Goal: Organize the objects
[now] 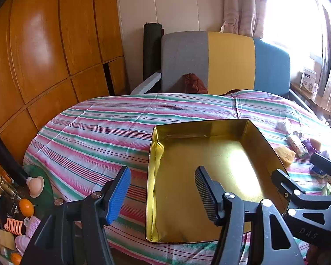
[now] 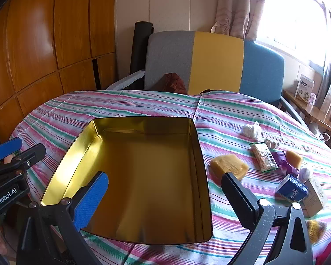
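Note:
An empty gold tin box (image 2: 143, 172) sits on the striped tablecloth; it also shows in the left wrist view (image 1: 209, 176). To its right lie a yellow sponge (image 2: 229, 165), a snack packet (image 2: 263, 158), a purple wrapper (image 2: 284, 161), a smaller yellow sponge (image 2: 294, 158), a blue tissue pack (image 2: 292, 190), a white carton (image 2: 315, 196) and a white wad (image 2: 251, 130). My left gripper (image 1: 163, 194) is open and empty over the box's left wall. My right gripper (image 2: 165, 194) is open and empty over the box's near right part.
A grey, yellow and blue sofa (image 2: 209, 64) stands behind the table. Wooden cupboards (image 2: 44, 44) fill the left. A low side table (image 1: 33, 190) with small items sits at the left. A yellow knit item (image 2: 316, 229) lies near the table's front right edge.

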Available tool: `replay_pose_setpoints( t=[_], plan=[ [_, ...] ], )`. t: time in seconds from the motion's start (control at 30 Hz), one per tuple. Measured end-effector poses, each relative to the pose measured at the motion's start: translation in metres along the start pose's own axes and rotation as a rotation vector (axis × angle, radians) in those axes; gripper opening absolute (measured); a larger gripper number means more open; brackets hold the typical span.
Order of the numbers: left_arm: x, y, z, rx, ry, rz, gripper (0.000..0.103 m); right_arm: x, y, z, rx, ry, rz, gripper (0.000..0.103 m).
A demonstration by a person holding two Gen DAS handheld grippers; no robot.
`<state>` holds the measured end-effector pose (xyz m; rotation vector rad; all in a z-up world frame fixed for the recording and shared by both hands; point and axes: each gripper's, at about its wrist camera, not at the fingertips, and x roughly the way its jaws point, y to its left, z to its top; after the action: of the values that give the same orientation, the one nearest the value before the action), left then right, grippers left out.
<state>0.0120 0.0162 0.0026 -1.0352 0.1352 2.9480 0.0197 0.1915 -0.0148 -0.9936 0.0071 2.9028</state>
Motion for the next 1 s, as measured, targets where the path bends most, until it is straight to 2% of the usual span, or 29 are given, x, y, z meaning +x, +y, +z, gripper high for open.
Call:
replay_pose_setpoints(
  t=[0.63, 0.73, 0.87, 1.0],
  plan=[
    [-0.002, -0.013, 0.0, 0.015, 0.026, -0.077, 0.062, -0.005, -0.021, -0.001, 0.027, -0.012, -0.017, 0.103],
    [0.001, -0.015, 0.001, 0.009, 0.055, -0.127, 0.062, -0.007, -0.028, -0.001, 0.038, -0.014, -0.027, 0.103],
    [0.003, -0.016, 0.0, -0.037, 0.089, -0.236, 0.063, -0.009, -0.036, -0.001, 0.051, -0.019, -0.04, 0.103],
    [0.002, -0.028, -0.002, -0.028, 0.105, -0.291, 0.063, -0.01, -0.042, -0.002, 0.063, -0.017, -0.043, 0.103]
  ],
)
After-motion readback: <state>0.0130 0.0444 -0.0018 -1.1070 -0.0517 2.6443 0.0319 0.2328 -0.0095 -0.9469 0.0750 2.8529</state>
